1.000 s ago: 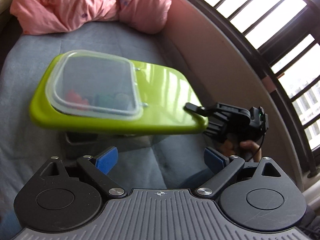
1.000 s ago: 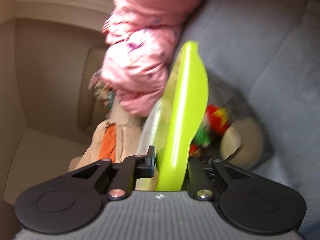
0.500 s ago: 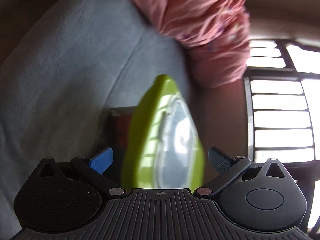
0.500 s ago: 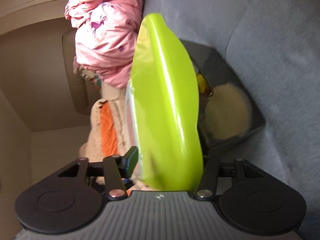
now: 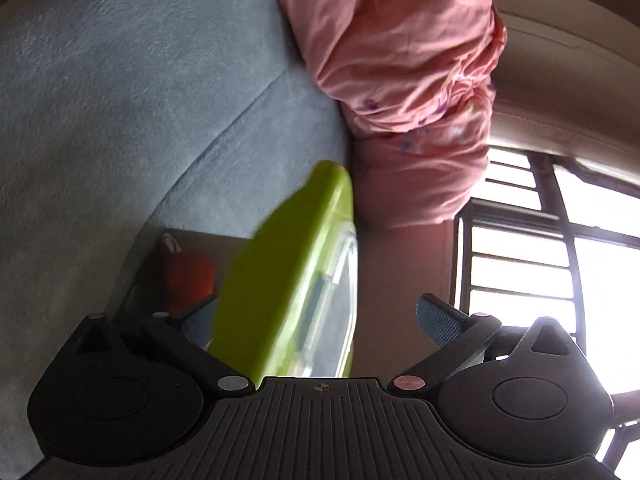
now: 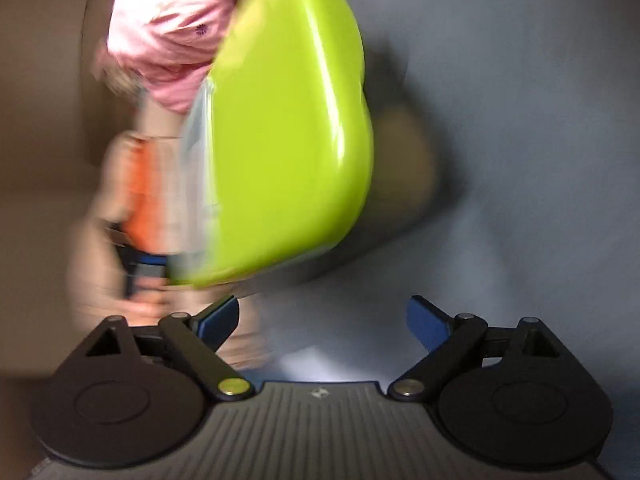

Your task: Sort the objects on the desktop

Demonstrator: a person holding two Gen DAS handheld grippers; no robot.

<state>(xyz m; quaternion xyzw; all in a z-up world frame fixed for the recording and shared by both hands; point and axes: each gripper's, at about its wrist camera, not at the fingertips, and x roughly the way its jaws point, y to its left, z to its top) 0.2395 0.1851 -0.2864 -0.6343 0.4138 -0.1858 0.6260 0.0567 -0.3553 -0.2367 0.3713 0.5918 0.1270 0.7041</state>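
Note:
A lime-green lid (image 5: pixel 276 280) with a clear window panel (image 5: pixel 336 304) stands on edge between the wide-open fingers of my left gripper (image 5: pixel 316 324), close to the left finger; contact cannot be told. Behind it is a dark box (image 5: pixel 160 264) holding a red toy (image 5: pixel 188 276). In the right wrist view the same lid (image 6: pixel 288 128) is blurred and ahead of my right gripper (image 6: pixel 324 320), which is open and empty, apart from the lid. The dark box (image 6: pixel 420 184) with a tan round thing (image 6: pixel 404 152) lies behind the lid.
A grey cushion (image 5: pixel 120 100) carries the box. A pink quilt (image 5: pixel 408 80) is bunched behind the lid, also in the right wrist view (image 6: pixel 168 32). A barred window (image 5: pixel 560 264) is to the right. A blurred person in orange (image 6: pixel 136 192) is at the left.
My right gripper has opened, let go of the green lid and pulled back from it. The lid now stands on edge between the left gripper's open fingers.

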